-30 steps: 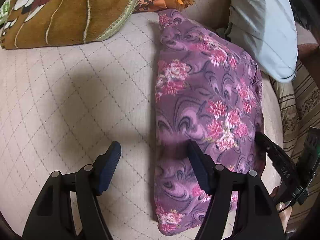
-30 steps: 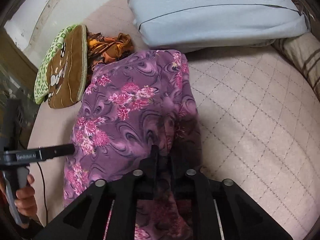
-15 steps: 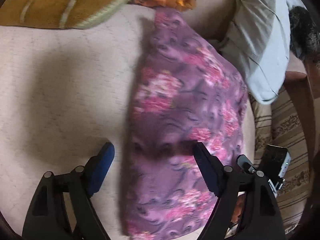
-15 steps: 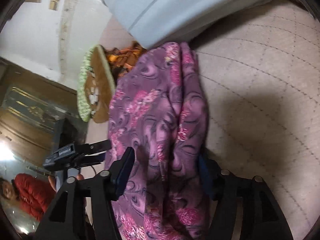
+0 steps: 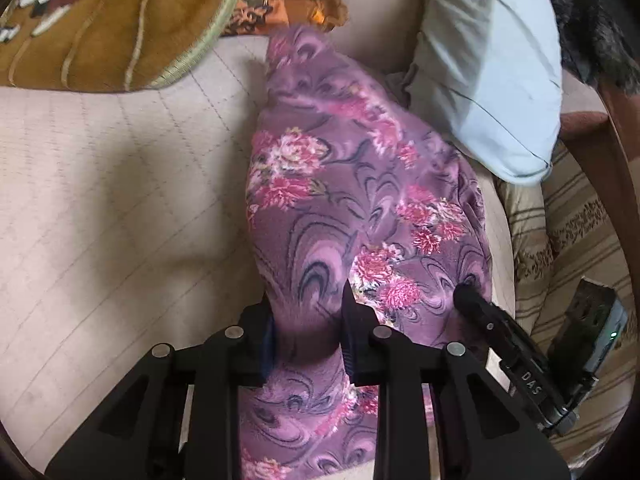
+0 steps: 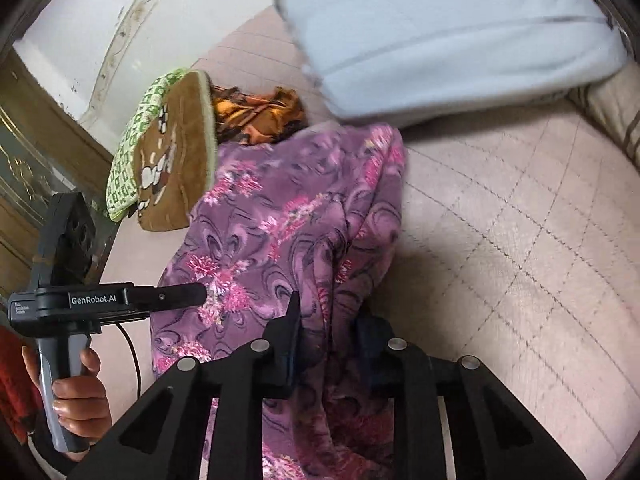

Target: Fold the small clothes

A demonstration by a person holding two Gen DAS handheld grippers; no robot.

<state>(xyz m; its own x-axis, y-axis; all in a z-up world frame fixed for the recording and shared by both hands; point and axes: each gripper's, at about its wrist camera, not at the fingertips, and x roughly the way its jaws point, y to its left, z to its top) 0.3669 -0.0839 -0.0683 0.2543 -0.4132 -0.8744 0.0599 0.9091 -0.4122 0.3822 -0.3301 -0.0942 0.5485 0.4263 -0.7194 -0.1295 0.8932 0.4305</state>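
Garment (image 5: pixel 360 200) lies lengthwise-folded on bed (image 5: pixel 100 220); I've left gripper (image 5: pixel 308 328) and right gripper (image 6: pixel 328 340) each clamped on its near end. Cross-fold remains.

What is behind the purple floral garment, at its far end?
Behind the purple floral garment lie a crumpled orange patterned cloth, partly tucked under the brown cushion, and a pale blue pillow. The garment's far tip hides part of the orange cloth; what lies under the garment is covered.
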